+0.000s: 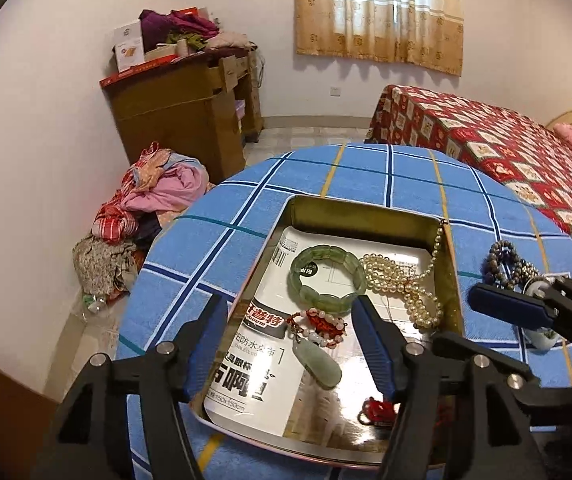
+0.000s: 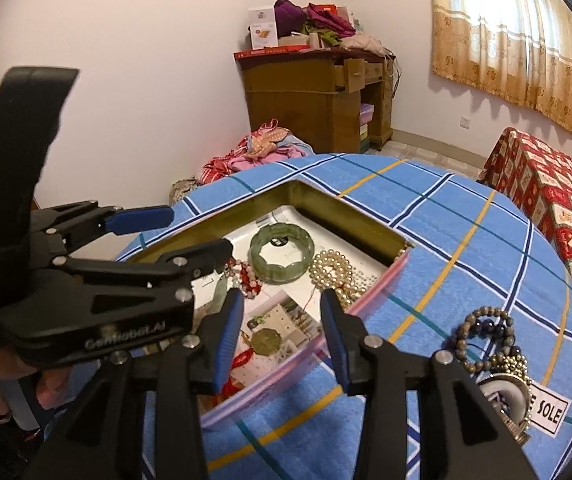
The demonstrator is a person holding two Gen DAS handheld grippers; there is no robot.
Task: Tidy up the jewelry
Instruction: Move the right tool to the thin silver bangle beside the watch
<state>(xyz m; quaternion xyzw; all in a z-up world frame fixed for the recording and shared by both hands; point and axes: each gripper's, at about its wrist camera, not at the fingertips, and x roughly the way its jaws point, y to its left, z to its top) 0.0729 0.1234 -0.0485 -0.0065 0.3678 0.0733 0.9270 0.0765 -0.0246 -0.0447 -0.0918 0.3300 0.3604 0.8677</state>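
Note:
An open tin box [image 1: 297, 212] [image 2: 349, 216] sits on the blue checked table. In it lie a green jade bracelet [image 1: 327, 278] [image 2: 282, 258], a pearl necklace [image 1: 405, 280] [image 2: 335, 270], a red-beaded bracelet with a jade pendant [image 1: 319, 342] [image 2: 246, 278] and a gold coin charm [image 2: 266, 340]. A dark bead bracelet [image 1: 505, 262] [image 2: 485, 336] lies on the cloth right of the box. My left gripper [image 1: 286, 340] [image 2: 190, 232] is open and empty over the box. My right gripper [image 2: 282, 332] [image 1: 501, 308] is open and empty above the box's near right edge.
A small round dish with a "SOLE" tag [image 2: 525, 404] sits beside the bead bracelet. A wooden desk [image 1: 190, 100] piled with clothes, a clothes heap on the floor [image 1: 142, 208] and a red-quilted bed [image 1: 505, 152] stand beyond the table.

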